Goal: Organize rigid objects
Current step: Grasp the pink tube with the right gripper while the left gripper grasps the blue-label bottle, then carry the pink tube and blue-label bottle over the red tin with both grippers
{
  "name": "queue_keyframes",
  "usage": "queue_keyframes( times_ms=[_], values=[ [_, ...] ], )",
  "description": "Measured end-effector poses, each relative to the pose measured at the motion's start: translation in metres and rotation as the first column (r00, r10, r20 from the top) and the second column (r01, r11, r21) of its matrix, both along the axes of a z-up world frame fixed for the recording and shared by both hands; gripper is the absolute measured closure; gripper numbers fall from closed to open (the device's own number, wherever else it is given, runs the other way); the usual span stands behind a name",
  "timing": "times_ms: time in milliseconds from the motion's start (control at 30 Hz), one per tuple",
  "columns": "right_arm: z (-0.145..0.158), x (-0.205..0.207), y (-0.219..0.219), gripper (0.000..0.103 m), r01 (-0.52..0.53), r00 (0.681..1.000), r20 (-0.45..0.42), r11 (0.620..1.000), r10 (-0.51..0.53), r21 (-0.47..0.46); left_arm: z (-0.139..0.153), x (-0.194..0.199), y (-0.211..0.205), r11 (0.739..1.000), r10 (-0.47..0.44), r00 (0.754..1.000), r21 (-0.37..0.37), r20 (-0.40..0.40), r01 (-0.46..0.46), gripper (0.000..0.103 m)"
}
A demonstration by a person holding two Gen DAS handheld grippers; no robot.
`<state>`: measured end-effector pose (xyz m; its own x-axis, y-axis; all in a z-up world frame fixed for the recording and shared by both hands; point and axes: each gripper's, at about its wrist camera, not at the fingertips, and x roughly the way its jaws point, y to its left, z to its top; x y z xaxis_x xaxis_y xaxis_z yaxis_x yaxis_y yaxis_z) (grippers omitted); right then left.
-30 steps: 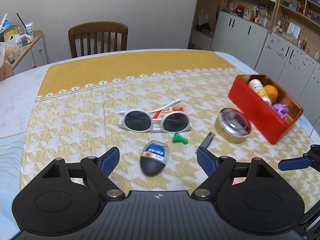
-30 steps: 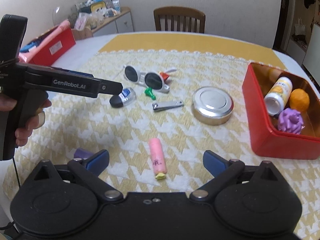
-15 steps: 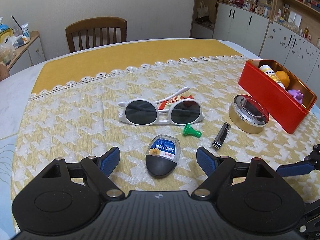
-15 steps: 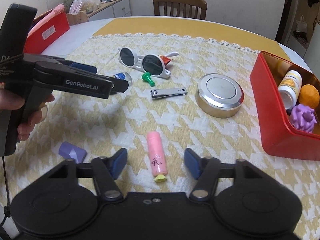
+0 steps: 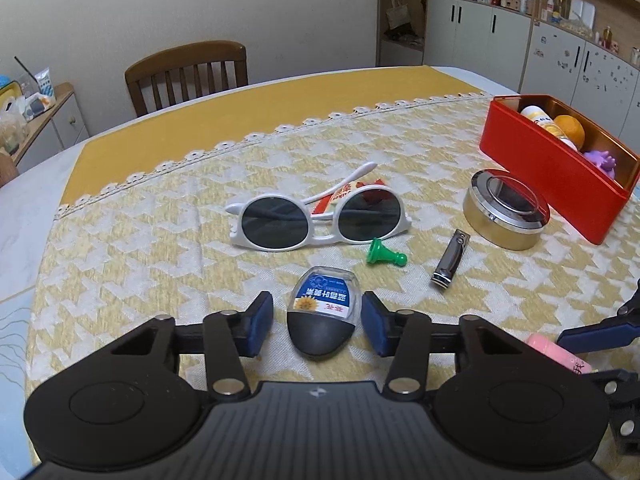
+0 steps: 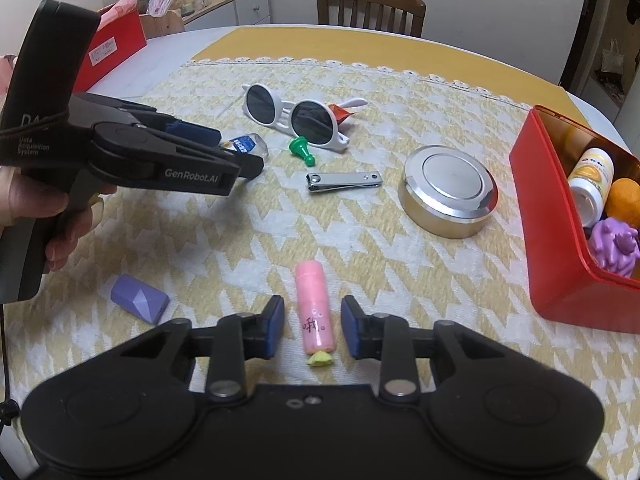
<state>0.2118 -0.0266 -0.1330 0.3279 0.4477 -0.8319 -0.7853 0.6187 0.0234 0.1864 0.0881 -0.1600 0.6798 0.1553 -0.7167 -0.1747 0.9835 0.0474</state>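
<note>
since one second ago both claws came lower and narrowed around their things.

left wrist view: the left claw (image 5: pixel 317 320) is closing, its blue pads on both sides of the floss case (image 5: pixel 322 314) but with small gaps, not pressing. the sunglasses (image 5: pixel 316 220) lie just behind the floss case, the green pawn (image 5: pixel 385 254) and nail clipper (image 5: pixel 450 258) to its right, the red box (image 5: pixel 552 176) far right.

right wrist view: the right claw (image 6: pixel 312 326) is closing around the pink tube (image 6: pixel 314 314), pads beside it, apart. the round tin (image 6: pixel 450 190) lies behind the pink tube to the right, the purple block (image 6: pixel 138 298) to its left on the bench (image 6: pixel 400 280).
</note>
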Motion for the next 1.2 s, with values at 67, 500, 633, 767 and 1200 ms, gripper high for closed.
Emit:
queue_keyframes(
  times_ms=[67, 500, 633, 767, 1200],
  values=[
    [0.0, 0.0, -0.001, 0.078, -0.001, 1.0, 0.004, 1.0, 0.001, -0.002, 0.0, 0.0, -0.002, 1.0, -0.005, 1.0, 0.005, 0.001, 0.005, 0.061],
    [0.003, -0.007, 0.003, 0.088, -0.017, 0.999, 0.041, 0.999, 0.019, -0.04, 0.004, 0.003, -0.006, 0.999, 0.036, 0.999, 0.026, -0.017, -0.035, 0.064],
    [0.009, -0.003, -0.002, 0.088, 0.013, 1.0, 0.014, 1.0, -0.013, -0.004, 0.009, 0.0, -0.005, 0.998, 0.056, 0.998, 0.018, -0.014, -0.056, 0.064],
    [0.015, 0.003, -0.012, 0.088, 0.052, 0.998, -0.028, 0.998, -0.051, 0.034, 0.014, -0.002, -0.005, 0.996, 0.086, 0.996, 0.016, -0.022, -0.086, 0.064],
    [0.045, 0.017, -0.043, 0.088, 0.094, 0.995, -0.053, 0.99, -0.089, 0.101, 0.046, -0.011, -0.023, 0.993, 0.112, 0.994, -0.032, -0.004, -0.112, 0.064]
  ],
)
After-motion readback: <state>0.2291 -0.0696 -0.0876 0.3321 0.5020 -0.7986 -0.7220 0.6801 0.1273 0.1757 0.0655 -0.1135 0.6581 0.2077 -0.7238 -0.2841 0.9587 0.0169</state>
